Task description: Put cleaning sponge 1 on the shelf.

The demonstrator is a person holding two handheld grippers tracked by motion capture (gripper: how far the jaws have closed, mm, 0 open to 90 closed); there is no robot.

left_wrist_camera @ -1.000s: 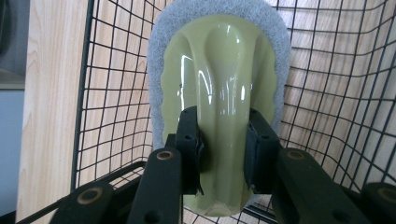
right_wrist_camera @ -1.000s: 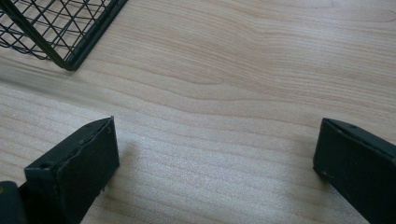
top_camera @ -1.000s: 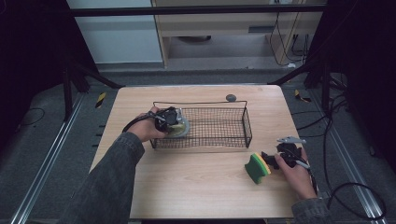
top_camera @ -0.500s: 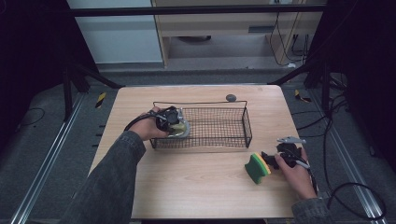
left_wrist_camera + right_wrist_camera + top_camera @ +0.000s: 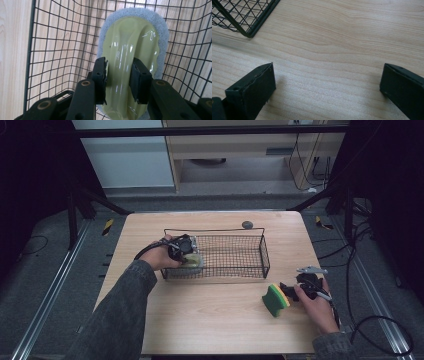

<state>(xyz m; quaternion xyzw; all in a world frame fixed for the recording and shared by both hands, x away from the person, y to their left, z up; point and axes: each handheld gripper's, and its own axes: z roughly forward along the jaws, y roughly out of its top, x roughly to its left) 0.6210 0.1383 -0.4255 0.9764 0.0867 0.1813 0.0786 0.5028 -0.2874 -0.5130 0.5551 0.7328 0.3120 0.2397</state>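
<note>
A scrubbing pad [image 5: 135, 42] with a glossy olive handle and a grey felt base lies in the left end of the black wire basket [image 5: 263, 251]. My left gripper [image 5: 118, 72] is shut on the handle, one jaw on each side. From above, the left gripper [image 5: 186, 251] reaches over the basket's left wall. A green and yellow sponge [image 5: 274, 300] stands on edge on the table near the front right. Just right of the sponge, my right gripper [image 5: 291, 290] rests low. In its own view, the right gripper [image 5: 327, 75] is open over bare wood, nothing between the jaws.
The wooden table [image 5: 210, 320] has free room in front of the basket. A small dark round object [image 5: 247, 224] lies behind the basket near the far edge. A basket corner [image 5: 249, 32] is at the upper left of the right gripper view.
</note>
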